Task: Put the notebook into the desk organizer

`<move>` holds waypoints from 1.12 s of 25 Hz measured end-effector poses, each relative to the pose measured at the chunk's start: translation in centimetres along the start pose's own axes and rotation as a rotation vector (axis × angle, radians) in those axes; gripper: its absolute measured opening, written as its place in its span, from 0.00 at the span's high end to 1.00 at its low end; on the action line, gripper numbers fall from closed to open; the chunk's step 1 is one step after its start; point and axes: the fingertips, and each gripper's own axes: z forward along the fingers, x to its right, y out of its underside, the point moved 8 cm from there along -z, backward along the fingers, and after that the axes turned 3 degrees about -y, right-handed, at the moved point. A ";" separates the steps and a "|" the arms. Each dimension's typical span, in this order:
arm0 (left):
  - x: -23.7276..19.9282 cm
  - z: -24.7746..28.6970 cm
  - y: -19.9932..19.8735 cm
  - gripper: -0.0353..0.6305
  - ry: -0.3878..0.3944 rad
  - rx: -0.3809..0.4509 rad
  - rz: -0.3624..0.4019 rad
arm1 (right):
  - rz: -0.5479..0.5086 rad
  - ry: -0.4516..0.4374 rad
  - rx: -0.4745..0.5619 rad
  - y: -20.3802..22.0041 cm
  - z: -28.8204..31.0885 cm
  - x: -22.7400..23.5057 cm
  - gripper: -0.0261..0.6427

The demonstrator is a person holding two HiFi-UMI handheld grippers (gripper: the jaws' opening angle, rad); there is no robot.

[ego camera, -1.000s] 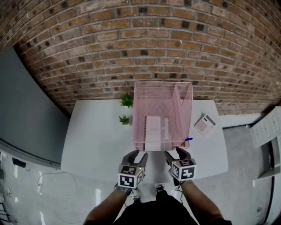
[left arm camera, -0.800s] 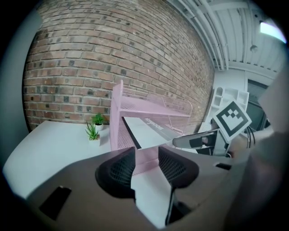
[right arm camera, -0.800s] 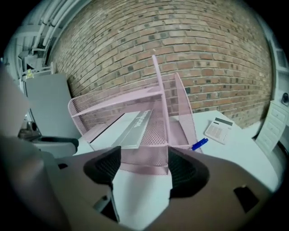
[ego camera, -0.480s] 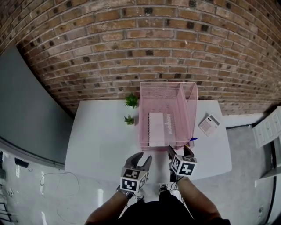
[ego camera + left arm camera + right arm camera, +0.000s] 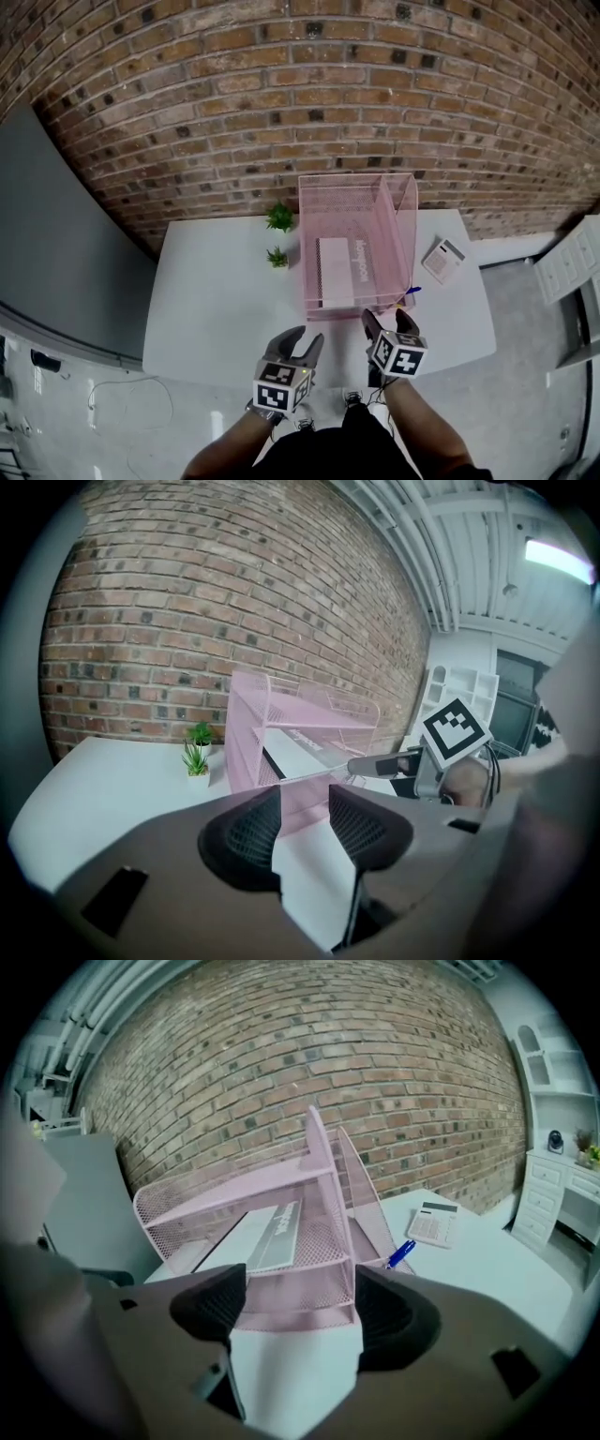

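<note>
The pink mesh desk organizer (image 5: 404, 221) stands on the white table (image 5: 216, 300) against the brick wall. A grey-and-white notebook (image 5: 342, 272) lies flat on one of its shelves, seen also in the left gripper view (image 5: 298, 750) and the right gripper view (image 5: 259, 1237). My left gripper (image 5: 302, 339) is open and empty, just short of the organizer's front left corner. The right gripper (image 5: 389, 322) hovers at the front right corner, its jaws opening with nothing between them (image 5: 300, 1312).
A calculator (image 5: 442, 260) lies on the table right of the organizer, and a blue pen (image 5: 411, 292) rests by its front right corner. Two small potted plants (image 5: 279, 217) (image 5: 277, 256) sit to its left. A white cabinet (image 5: 574, 272) stands at the right.
Both grippers have drawn back slightly from the organizer's front toward the table's near edge. The right jaws have spread wider. The notebook stays on its shelf.
</note>
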 end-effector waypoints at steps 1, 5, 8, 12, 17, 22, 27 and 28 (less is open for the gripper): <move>0.0 -0.3 -0.1 0.71 0.010 0.007 0.003 | -0.011 -0.016 0.021 -0.2 -0.7 -0.3 0.42; 0.7 -1.8 -0.7 0.75 0.056 0.044 0.035 | -0.070 -0.082 0.136 -1.0 -4.5 -1.8 0.65; 1.5 -3.2 -0.9 0.87 0.089 0.072 0.064 | -0.107 -0.147 0.222 -1.1 -7.9 -3.0 0.96; 3.3 -4.7 -1.3 0.93 0.135 0.103 0.104 | -0.160 -0.206 0.277 -1.0 -12.4 -4.2 0.96; 6.4 -7.0 -1.2 0.94 0.151 0.152 0.165 | -0.210 -0.272 0.300 -0.3 -16.8 -4.8 0.96; 10.1 -9.8 -0.4 0.94 0.119 0.186 0.183 | -0.242 -0.341 0.312 0.2 -20.5 -4.1 0.96; 15.6 -12.7 2.0 0.94 0.053 0.189 0.130 | -0.240 -0.411 0.284 1.7 -24.9 -1.3 0.96; 16.8 -13.4 2.8 0.94 0.039 0.189 0.096 | -0.243 -0.431 0.272 2.3 -25.9 -0.7 0.96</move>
